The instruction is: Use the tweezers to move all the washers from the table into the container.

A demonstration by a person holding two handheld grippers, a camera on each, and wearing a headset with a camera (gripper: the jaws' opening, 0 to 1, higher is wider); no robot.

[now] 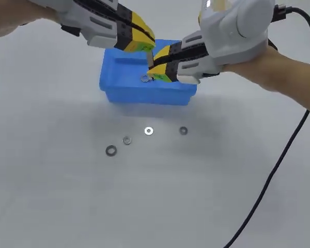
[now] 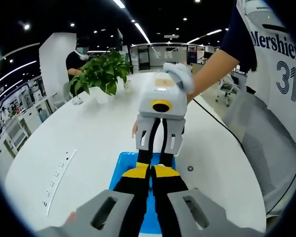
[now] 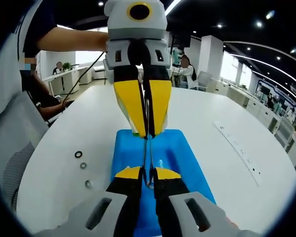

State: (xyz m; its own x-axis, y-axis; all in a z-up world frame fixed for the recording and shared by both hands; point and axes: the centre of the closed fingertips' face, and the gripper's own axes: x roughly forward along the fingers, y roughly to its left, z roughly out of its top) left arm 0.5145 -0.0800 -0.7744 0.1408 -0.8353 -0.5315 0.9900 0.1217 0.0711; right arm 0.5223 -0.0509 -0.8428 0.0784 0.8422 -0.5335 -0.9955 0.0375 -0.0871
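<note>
My left gripper (image 1: 149,45) and right gripper (image 1: 155,70) meet over the container (image 1: 144,95). Both are clamped on the tweezers (image 3: 148,150), pressing their arms nearly together. One washer (image 1: 145,78) sits at their tip in the container; I cannot tell if it is pinched. Four washers (image 1: 149,130) lie on the table (image 1: 57,196).

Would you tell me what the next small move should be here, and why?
Probably ease the tweezers open, letting the washer near their tips fall into the blue container beneath it. Four more washers lie on the table, so that frees the tweezers for the next pickup.
</note>
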